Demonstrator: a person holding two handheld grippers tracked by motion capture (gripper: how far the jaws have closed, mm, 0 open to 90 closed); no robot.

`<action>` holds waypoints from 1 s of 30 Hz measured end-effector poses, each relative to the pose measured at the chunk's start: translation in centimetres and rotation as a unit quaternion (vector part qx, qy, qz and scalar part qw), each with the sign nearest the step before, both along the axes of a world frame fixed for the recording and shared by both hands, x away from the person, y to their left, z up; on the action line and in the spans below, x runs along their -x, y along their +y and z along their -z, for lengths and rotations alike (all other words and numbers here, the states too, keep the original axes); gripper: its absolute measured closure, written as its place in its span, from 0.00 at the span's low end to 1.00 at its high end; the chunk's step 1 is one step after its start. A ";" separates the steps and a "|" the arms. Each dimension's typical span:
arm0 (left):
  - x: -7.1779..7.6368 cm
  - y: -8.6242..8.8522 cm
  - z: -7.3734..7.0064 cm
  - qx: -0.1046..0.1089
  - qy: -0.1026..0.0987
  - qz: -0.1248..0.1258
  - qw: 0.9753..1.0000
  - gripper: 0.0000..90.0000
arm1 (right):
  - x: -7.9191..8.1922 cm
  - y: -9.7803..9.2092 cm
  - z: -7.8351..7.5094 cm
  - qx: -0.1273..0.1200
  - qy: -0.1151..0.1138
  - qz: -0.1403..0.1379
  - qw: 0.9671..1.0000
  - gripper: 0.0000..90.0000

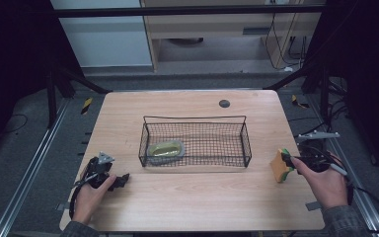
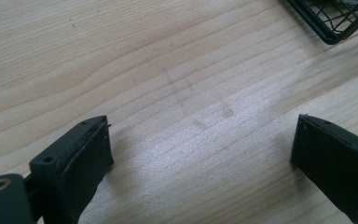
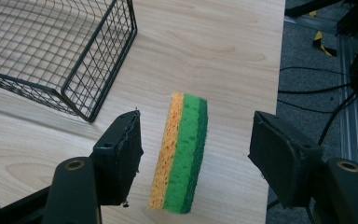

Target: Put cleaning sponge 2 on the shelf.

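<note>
A yellow and green sponge (image 3: 182,156) stands on edge near the table's right edge, also seen as the sponge (image 1: 280,165) in the high view. My right gripper (image 3: 196,156) is open, its jaws on either side of the sponge without touching it; it appears as the right gripper (image 1: 296,160) at the table's right side. A black wire basket (image 1: 195,141) sits mid-table with a greenish flat object (image 1: 166,149) in its left end. My left gripper (image 2: 200,154) is open over bare wood, seen as the left gripper (image 1: 121,178) at front left.
The basket's corner (image 2: 338,23) lies ahead of the left gripper, and the basket's end wall (image 3: 98,70) stands left of the sponge. A round dark spot (image 1: 224,103) marks the table's far side. Cables and floor (image 3: 335,74) lie past the right table edge.
</note>
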State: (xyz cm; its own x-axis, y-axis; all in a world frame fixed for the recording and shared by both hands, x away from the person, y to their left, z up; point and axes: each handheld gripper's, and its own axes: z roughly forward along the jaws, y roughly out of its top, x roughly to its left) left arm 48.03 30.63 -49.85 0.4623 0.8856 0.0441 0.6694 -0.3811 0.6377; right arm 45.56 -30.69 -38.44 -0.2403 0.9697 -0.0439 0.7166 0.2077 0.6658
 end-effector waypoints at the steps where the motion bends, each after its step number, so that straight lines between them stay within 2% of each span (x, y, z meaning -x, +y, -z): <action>1: 0.0 0.0 0.0 0.003 0.001 0.000 1.000 0.04 | 0.0 0.1 0.2 -0.002 0.003 0.002 1.000 0.38; 4: 0.0 0.0 0.2 0.012 0.000 -0.003 1.000 0.02 | 0.0 0.3 0.7 -0.001 0.007 0.001 1.000 0.41; 19: -0.1 0.0 0.5 0.017 -0.009 -0.002 1.000 0.00 | -0.4 0.9 2.7 0.007 0.028 0.003 1.000 0.44; 30: -0.1 0.0 0.5 0.018 -0.013 -0.001 1.000 0.00 | -0.4 0.7 3.6 -0.001 0.036 0.007 0.999 0.46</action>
State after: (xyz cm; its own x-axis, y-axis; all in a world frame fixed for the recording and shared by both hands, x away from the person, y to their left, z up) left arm 48.17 30.66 -50.38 0.4592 0.8880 0.0229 0.6538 -0.3553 0.6680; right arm 45.98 -29.96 -42.02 -0.2300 0.9729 -0.0255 0.7658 0.1971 0.6121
